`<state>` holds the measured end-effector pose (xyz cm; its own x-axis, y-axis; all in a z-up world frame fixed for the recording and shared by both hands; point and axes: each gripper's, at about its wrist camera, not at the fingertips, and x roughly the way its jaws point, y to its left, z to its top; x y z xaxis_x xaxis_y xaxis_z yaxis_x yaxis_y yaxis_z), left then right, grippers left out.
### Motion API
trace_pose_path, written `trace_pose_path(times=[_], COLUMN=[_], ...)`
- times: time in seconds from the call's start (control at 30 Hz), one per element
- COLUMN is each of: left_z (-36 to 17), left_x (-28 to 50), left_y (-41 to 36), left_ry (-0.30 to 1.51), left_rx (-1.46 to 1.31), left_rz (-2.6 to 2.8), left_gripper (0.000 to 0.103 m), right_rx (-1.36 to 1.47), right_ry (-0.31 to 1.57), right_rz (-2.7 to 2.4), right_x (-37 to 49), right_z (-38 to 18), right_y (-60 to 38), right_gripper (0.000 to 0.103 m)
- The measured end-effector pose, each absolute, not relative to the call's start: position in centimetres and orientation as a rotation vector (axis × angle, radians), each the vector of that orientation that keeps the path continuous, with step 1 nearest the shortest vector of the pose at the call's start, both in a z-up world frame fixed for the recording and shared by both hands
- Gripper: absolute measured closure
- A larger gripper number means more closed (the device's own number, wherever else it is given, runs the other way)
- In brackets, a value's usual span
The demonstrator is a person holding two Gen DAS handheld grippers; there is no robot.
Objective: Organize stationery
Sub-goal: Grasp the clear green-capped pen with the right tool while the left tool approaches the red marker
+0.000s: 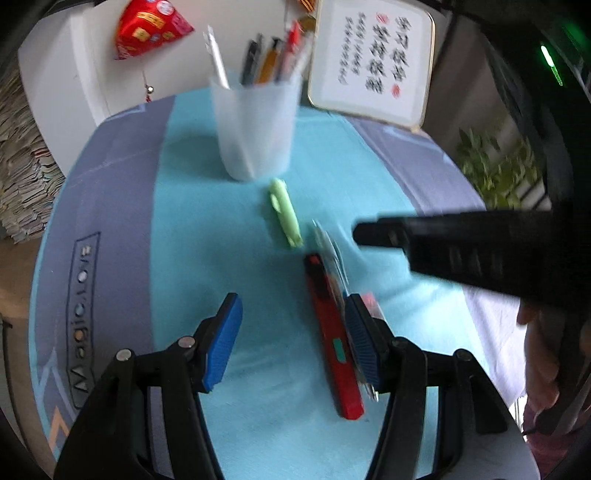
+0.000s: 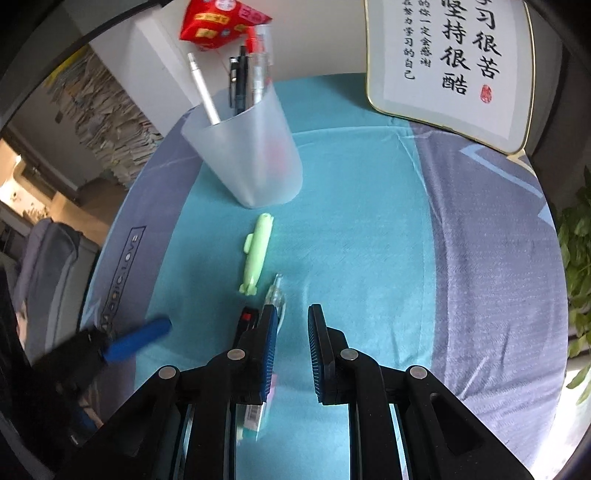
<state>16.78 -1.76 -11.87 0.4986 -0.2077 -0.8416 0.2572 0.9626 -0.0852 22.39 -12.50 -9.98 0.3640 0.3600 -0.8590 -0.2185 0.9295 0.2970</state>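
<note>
A frosted cup [image 1: 255,125] [image 2: 243,155] holding several pens stands at the back of the turquoise cloth [image 2: 362,221]. In front of it lie a pale green highlighter [image 1: 286,212] [image 2: 256,254], a clear pen [image 1: 330,251] [image 2: 275,291] and a red utility knife [image 1: 332,339] [image 2: 247,317]. My left gripper [image 1: 292,299] hangs open over the knife, which lies close to its right finger [image 1: 364,339]. My right gripper [image 2: 291,310] is shut and empty, just right of the clear pen; it is a dark blur [image 1: 369,232] in the left wrist view.
A framed calligraphy board [image 1: 369,62] [image 2: 450,66] leans at the back right. A red packet [image 1: 147,26] hangs behind the cup. A green plant [image 1: 495,170] stands off the right edge, and stacked papers [image 1: 22,166] sit to the left.
</note>
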Motion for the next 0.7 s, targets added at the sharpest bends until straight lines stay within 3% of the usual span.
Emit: trace_pose_path(times=[0.17,0.33,0.7], left_z=[-13.3,-13.4,-13.1], left_x=[17.1,17.3,17.0], left_y=[-2.2,-2.0,-0.9], left_ry=[1.049,1.051,1.053], left_rx=[0.078,0.068,0.050], left_rz=[-0.257,-0.252,-0.236], left_gripper=[0.046,0.044,0.046], right_rx=[0.149,0.154,0.039], right_ry=[1.150,1.153,1.187], right_rz=[0.375,0.374,0.334], right_x=[22.6,23.0,24.1], right_z=[-10.1,-10.2,-11.6], right_y=[-12.5,-11.9,-8.7], right_gripper=[0.085,0.071,0.072])
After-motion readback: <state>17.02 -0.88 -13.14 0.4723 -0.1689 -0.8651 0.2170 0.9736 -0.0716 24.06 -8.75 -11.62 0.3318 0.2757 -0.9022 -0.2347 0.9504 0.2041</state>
